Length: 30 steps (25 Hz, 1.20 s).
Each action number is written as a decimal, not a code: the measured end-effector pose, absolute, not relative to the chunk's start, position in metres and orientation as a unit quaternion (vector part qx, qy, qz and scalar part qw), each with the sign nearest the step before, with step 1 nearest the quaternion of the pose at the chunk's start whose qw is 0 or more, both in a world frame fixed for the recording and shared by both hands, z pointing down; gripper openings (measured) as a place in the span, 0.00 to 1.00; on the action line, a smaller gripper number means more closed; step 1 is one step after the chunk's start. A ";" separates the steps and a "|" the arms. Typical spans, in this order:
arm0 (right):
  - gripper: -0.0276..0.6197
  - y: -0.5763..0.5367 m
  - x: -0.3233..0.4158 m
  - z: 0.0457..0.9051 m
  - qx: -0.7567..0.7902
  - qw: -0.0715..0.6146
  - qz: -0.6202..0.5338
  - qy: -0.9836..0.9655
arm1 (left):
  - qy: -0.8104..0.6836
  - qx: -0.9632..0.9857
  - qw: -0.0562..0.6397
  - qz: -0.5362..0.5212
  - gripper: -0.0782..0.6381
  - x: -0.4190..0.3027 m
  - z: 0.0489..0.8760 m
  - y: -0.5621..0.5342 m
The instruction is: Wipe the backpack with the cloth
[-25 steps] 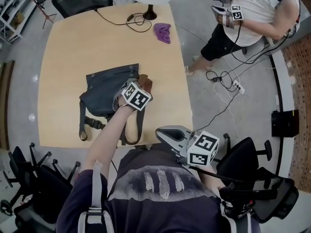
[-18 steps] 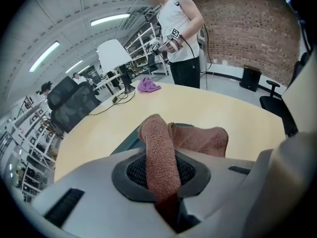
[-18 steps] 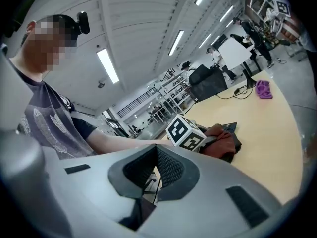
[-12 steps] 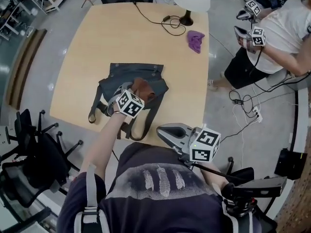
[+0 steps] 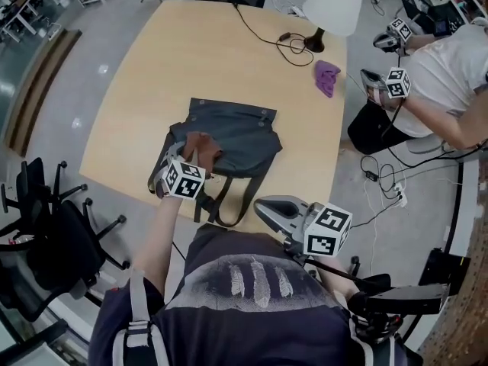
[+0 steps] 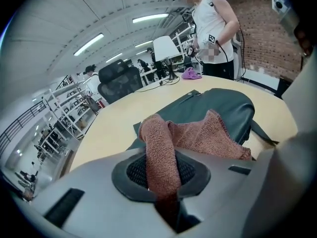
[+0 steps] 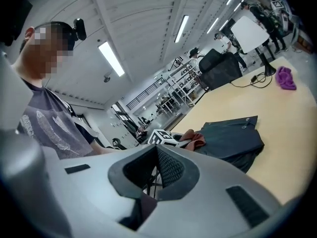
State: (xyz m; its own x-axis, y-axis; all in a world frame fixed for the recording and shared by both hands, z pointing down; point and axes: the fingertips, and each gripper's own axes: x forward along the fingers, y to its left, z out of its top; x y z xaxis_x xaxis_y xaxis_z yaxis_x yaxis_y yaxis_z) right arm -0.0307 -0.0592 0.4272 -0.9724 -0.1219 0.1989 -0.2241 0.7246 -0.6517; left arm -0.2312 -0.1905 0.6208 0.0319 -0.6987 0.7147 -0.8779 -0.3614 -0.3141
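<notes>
A dark grey backpack (image 5: 236, 136) lies flat on the wooden table (image 5: 137, 90), its straps hanging toward the near edge. My left gripper (image 5: 192, 157) is shut on a brown cloth (image 5: 200, 146) that rests on the backpack's near left part. In the left gripper view the cloth (image 6: 166, 143) runs up from between the jaws of the left gripper (image 6: 161, 165) and drapes onto the backpack (image 6: 223, 105). My right gripper (image 5: 265, 207) hangs off the table's near edge, close to my body, shut and holding nothing. The right gripper view shows the right gripper (image 7: 157, 151), with the backpack (image 7: 233, 138) beyond it.
A white-shaded lamp (image 5: 334, 4) and a black cable (image 5: 284, 43) stand at the table's far side, with a purple cloth (image 5: 328, 78) near the right edge. Another person (image 5: 435, 75) with grippers stands at the right. Office chairs (image 5: 46, 235) crowd the left near corner.
My left gripper has dragged the brown cloth across the backpack from its right part to its near left part. The right gripper has stayed where it was.
</notes>
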 end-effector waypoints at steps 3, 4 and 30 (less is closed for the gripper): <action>0.05 -0.062 -0.053 0.429 0.096 0.089 0.349 -0.928 | -0.580 0.686 0.129 0.420 0.19 -0.280 0.618 -0.183; 0.05 -0.063 -0.060 0.430 0.095 0.093 0.349 -0.928 | -0.596 0.670 0.142 0.419 0.19 -0.302 0.616 -0.180; 0.05 -0.081 -0.018 0.438 0.223 0.040 0.380 -0.897 | -0.468 0.732 0.196 0.454 0.19 -0.214 0.637 -0.280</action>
